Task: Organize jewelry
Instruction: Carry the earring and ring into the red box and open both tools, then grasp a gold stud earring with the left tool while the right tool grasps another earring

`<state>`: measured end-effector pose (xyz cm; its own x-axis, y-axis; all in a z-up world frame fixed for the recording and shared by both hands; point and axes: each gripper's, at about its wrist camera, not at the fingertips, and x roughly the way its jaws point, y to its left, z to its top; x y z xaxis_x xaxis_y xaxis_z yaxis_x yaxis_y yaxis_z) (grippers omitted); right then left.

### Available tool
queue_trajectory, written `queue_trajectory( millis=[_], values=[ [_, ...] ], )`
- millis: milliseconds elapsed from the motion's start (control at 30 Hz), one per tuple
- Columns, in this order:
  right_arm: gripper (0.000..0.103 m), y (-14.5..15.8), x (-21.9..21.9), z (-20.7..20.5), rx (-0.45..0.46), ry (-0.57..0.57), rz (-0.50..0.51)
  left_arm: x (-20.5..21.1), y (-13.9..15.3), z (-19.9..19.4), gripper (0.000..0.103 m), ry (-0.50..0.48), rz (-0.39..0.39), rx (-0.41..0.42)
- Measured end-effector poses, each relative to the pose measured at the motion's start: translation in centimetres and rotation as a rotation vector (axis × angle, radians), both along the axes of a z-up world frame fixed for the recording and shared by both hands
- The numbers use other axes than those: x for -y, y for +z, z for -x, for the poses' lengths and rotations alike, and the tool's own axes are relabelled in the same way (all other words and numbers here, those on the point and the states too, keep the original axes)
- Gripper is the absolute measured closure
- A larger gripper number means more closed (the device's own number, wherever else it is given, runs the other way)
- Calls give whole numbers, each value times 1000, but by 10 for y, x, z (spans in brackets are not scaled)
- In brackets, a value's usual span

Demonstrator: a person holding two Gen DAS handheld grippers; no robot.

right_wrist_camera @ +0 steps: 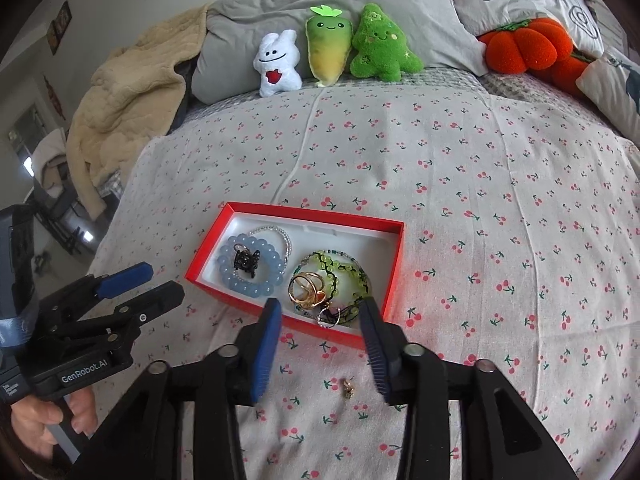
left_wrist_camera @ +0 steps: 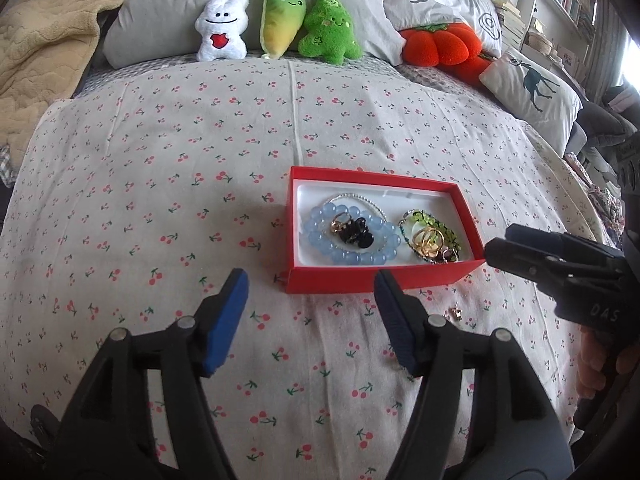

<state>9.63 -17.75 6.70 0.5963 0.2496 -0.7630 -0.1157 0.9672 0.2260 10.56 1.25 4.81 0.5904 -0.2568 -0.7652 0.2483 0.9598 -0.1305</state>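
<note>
A red jewelry box (left_wrist_camera: 332, 280) (right_wrist_camera: 390, 276) sits on the cherry-print bedspread. It holds a blue bead bracelet (left_wrist_camera: 348, 258) (right_wrist_camera: 244, 284), a black charm (left_wrist_camera: 358, 234) (right_wrist_camera: 246, 262), gold rings (left_wrist_camera: 428, 240) (right_wrist_camera: 306, 288) and a green bead bracelet (left_wrist_camera: 448, 232) (right_wrist_camera: 344, 268). A small gold earring (left_wrist_camera: 456, 313) (right_wrist_camera: 348, 388) lies loose on the spread in front of the box. My left gripper (left_wrist_camera: 312, 300) (right_wrist_camera: 156, 280) is open and empty, just short of the box's near wall. My right gripper (right_wrist_camera: 320, 332) (left_wrist_camera: 498, 248) is open and empty above the earring, at the box's right end.
Three plush toys (left_wrist_camera: 276, 24) (right_wrist_camera: 336, 48) lean on grey pillows (left_wrist_camera: 168, 8) at the head of the bed. Orange pumpkin cushions (left_wrist_camera: 440, 46) (right_wrist_camera: 528, 46) and a deer pillow (left_wrist_camera: 532, 88) lie at right. A beige blanket (left_wrist_camera: 44, 48) (right_wrist_camera: 132, 112) is heaped at left.
</note>
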Motion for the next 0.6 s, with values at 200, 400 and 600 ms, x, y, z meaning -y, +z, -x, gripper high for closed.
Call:
queue_trajectory(
  millis=[200,400,600],
  values=[
    [34,15,1,24,44,2,-3,-12,-6,16,28,31,-9,-40],
    [29,18,0,36,38,-9,3,-20,-7,25,23,33,2,-65],
    [25,12,0,40,15,-7,26,-22,-10,28,22,38,-13,-79]
  ],
)
